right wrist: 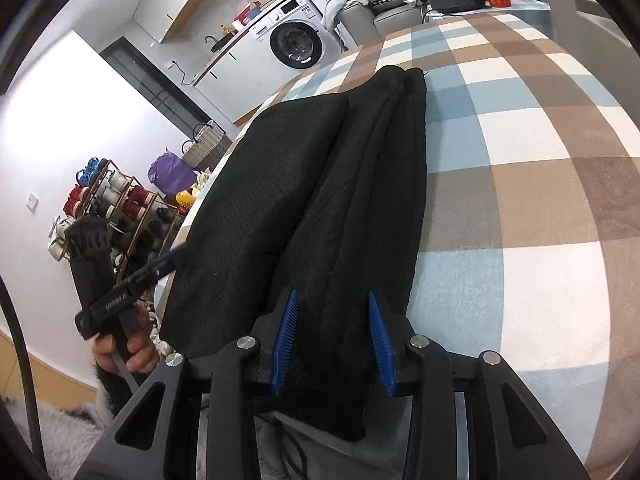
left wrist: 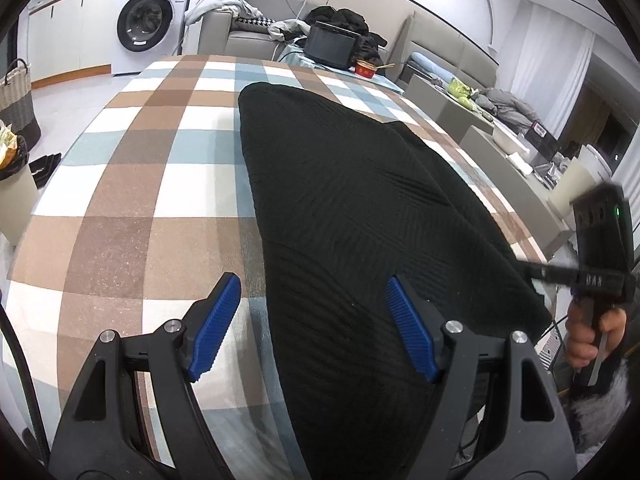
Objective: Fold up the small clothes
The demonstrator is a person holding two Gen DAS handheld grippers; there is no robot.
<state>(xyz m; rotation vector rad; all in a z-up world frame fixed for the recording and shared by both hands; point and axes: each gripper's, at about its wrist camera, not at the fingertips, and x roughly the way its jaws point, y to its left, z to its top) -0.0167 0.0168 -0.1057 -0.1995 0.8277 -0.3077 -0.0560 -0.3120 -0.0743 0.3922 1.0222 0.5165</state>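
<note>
Blue ribbed pads of the left gripper (left wrist: 314, 326) stand spread wide in the left wrist view, one over the checked tablecloth (left wrist: 132, 184) and the other over the near edge of the black knit garment (left wrist: 360, 208), with nothing clamped between them. That garment lies folded lengthwise on the table, its fold running away from the camera toward the far end. In the right wrist view the right gripper (right wrist: 332, 340) has its jaws partly apart, straddling the near end of the garment's narrower folded strip; the cloth sits between the pads, but whether they press on it cannot be told. A wider folded panel lies just beside that strip on the left. Each camera also catches the other tool at the frame edge: a hand (left wrist: 592, 336) grips the right tool's handle at the table's right side, and another hand (right wrist: 128, 350) grips the left tool's handle. Beyond the table stand a washing machine (left wrist: 150, 26), a grey sofa (left wrist: 248, 28) with clothes heaped on it, a red bowl (left wrist: 366, 68), and a shoe rack (right wrist: 116, 208).
</note>
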